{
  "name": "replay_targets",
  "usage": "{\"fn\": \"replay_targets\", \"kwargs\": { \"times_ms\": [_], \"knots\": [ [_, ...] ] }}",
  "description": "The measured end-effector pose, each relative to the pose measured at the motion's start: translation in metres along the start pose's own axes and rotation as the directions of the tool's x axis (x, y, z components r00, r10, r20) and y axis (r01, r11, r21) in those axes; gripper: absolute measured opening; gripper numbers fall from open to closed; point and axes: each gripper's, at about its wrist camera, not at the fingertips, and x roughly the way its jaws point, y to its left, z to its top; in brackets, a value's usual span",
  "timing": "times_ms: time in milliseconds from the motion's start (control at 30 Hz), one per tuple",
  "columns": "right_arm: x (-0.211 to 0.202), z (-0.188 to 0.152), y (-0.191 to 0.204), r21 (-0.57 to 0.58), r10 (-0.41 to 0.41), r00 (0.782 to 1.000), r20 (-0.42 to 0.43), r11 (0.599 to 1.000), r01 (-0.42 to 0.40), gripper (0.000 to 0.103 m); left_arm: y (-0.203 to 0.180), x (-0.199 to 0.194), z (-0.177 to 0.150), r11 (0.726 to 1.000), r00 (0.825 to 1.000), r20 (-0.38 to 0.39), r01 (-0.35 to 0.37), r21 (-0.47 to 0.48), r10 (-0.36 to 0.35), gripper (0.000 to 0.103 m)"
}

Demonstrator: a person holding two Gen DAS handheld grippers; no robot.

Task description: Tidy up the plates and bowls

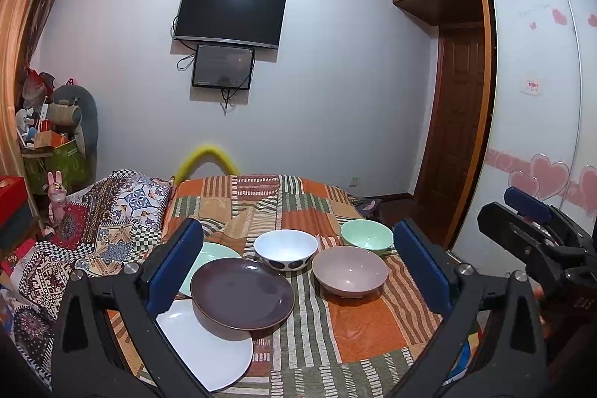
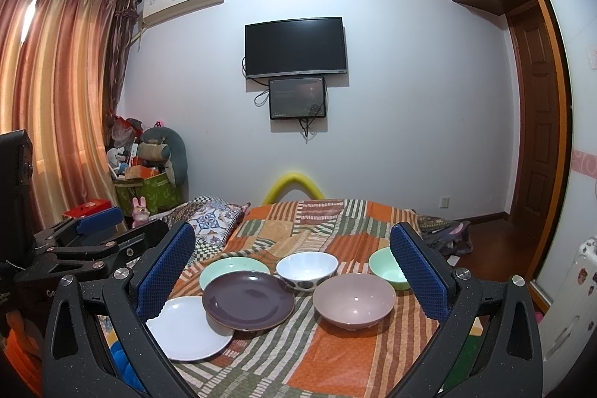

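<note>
Plates (image 1: 242, 291) and bowls (image 1: 349, 269) lie on the cloth (image 1: 365, 327) ahead of and between the spread jaws of the left gripper (image 1: 298, 271) and right gripper (image 2: 293, 273), untouched, neither holding anything.

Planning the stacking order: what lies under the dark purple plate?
The dark purple plate overlaps the white plate and mint plate; their covered edges are hidden.

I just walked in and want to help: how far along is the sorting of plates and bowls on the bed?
Barely begun. The dark purple plate overlaps the white plate and pale green plate, unaligned. The spotted white bowl, pink bowl and mint green bowl sit separately. The left gripper and right gripper are open, holding nothing. All stacking remains.
</note>
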Motion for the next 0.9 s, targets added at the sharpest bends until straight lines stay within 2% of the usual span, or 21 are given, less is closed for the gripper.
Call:
{"fn": "replay_targets", "kwargs": {
  "times_ms": [433,600,900],
  "knots": [
    [0.014,-0.007,-0.005,0.028,-0.014,1.000,-0.027,0.999,0.015,0.103,0.004,0.016,-0.006,1.000,0.999,-0.036,-0.005,0.013,0.006,0.103],
    [0.029,-0.014,-0.008,0.029,-0.012,0.998,-0.063,0.999,0.013,0.103,0.018,0.034,-0.010,1.000,0.995,-0.095,0.011,0.008,-0.011,0.103],
    [0.066,-0.031,-0.014,0.057,0.027,0.987,-0.161,0.998,-0.018,0.103,0.057,0.085,-0.026,0.999,0.976,-0.214,-0.043,0.026,0.047,0.103]
  ]
}}
